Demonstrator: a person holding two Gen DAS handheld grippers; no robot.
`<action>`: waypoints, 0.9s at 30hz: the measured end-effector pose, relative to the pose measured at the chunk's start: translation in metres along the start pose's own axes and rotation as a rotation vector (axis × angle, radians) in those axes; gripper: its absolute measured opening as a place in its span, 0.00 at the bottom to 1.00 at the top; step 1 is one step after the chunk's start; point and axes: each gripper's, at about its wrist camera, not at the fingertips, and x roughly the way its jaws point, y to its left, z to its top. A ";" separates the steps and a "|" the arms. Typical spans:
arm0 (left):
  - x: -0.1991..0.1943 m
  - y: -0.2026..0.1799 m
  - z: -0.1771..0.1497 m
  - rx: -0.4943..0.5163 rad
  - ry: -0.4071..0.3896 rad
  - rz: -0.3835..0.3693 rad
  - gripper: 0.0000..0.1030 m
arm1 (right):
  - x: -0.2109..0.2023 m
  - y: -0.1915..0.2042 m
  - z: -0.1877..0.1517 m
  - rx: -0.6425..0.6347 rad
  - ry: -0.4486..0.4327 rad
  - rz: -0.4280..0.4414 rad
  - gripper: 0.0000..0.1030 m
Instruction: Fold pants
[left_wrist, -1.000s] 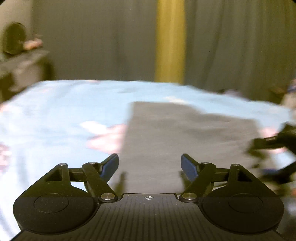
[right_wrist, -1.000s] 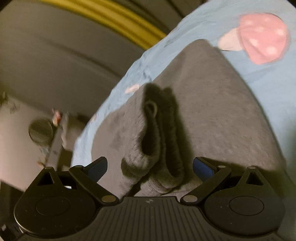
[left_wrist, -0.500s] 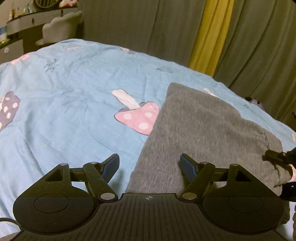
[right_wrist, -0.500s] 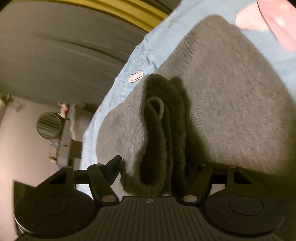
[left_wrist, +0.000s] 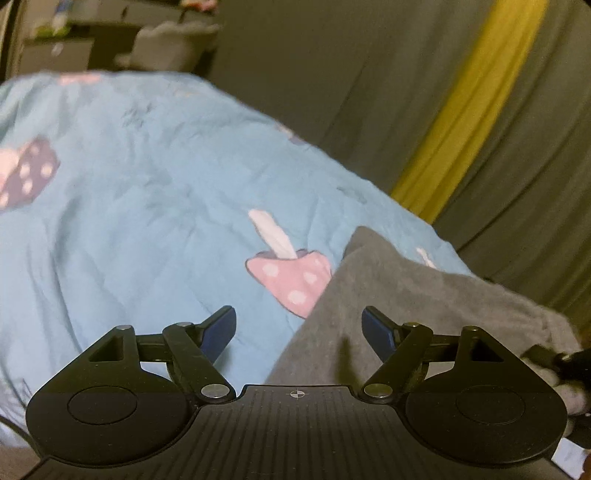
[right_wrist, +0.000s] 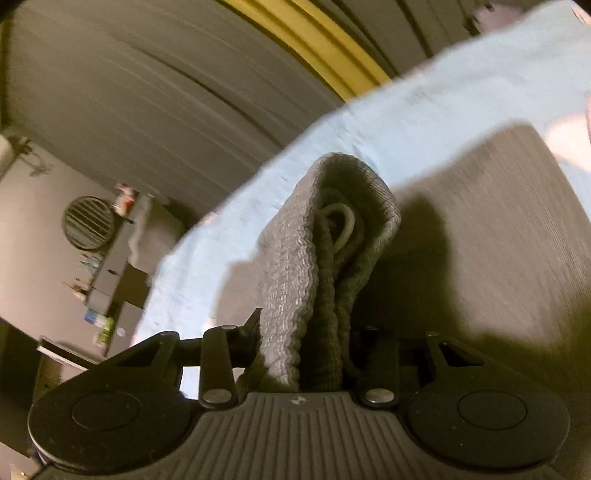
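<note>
Blue mushroom-print bedspread (left_wrist: 147, 206); grey ribbed pants (right_wrist: 498, 229) folded; right tongs (right_wrist: 306, 343) just clenched on waistband; left tongs (left_wrist: 299, 328) released.

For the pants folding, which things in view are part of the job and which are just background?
Part of the job:
- grey pants, ribbed waistband bunched up
- right gripper, shut on the waistband
- left gripper, open over the pants' edge

Background:
- blue mushroom bedspread
- curtains
- round fan
- shelf clutter

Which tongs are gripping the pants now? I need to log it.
Left tongs: open, nothing held, over the gray pants.
Right tongs: just closed on the pants' ribbed waistband.
</note>
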 end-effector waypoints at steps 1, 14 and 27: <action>0.002 0.003 0.001 -0.023 0.014 0.000 0.79 | -0.006 0.007 0.003 -0.014 -0.019 0.013 0.37; 0.004 0.000 0.000 -0.006 0.034 -0.002 0.79 | -0.061 0.001 0.026 0.021 -0.168 -0.005 0.37; 0.010 -0.009 -0.004 0.065 0.067 0.017 0.81 | -0.053 -0.057 0.004 -0.029 -0.107 -0.298 0.63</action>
